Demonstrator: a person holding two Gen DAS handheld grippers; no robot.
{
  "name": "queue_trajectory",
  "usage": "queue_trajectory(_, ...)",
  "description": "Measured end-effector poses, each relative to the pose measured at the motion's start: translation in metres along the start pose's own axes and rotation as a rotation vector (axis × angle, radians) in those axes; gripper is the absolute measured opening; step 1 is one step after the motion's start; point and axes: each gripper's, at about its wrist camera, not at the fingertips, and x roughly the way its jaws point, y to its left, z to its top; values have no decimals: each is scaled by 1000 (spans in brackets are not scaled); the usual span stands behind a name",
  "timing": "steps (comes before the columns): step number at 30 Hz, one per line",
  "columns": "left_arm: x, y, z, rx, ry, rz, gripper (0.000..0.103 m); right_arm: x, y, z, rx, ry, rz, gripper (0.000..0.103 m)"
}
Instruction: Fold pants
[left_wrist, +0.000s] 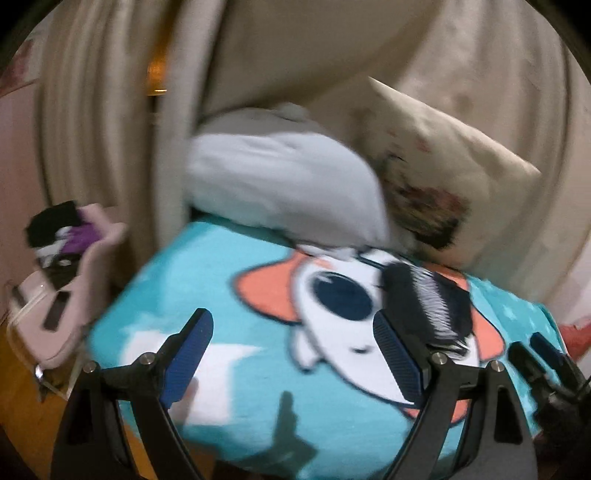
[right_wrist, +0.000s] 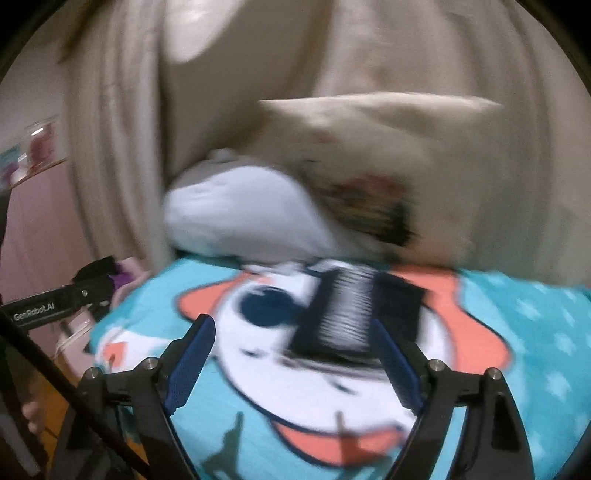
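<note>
The pants lie folded into a small black bundle with white stripes on the turquoise rocket blanket. They also show in the right wrist view. My left gripper is open and empty, with the pants just beyond its right finger. My right gripper is open and empty, hovering just short of the pants. The right gripper also shows at the right edge of the left wrist view. Both views are blurred.
A pale blue pillow and a cream floral pillow lean at the head of the bed. Beige curtains hang behind. A pink basket with dark clothes stands left of the bed on the wooden floor.
</note>
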Motion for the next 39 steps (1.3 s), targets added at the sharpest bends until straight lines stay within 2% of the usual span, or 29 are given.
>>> queue_trajectory(3, 14, -29, -7, 61, 46, -46, 88, -18, -44, -7, 85, 7, -97, 85)
queue_trajectory(5, 18, -43, -12, 99, 74, -72, 88, -17, -64, -8, 133, 19, -112, 83)
queue_trajectory(8, 21, -52, -15, 141, 86, -56, 88, -8, -79, -9, 170, 34, -105, 78)
queue_trajectory(14, 30, -62, -5, 164, 111, -37, 88, 17, -82, -15, 208, 83, -20, 78)
queue_trajectory(19, 43, -81, 0, 216, 127, -22, 88, 29, -88, -19, 250, 122, 1, 78)
queue_trajectory(24, 53, -94, -12, 269, 132, -27, 88, 28, -95, -21, 285, 161, 25, 78)
queue_trajectory(33, 55, -73, -21, 277, 153, 2, 88, 38, -90, -27, 287, 188, 32, 78)
queue_trajectory(37, 70, -66, -13, 266, 170, -31, 88, 48, -95, -22, 292, 199, 18, 78)
queue_trajectory(39, 87, -65, -4, 237, 207, -82, 88, 56, -102, -14, 294, 194, 16, 78)
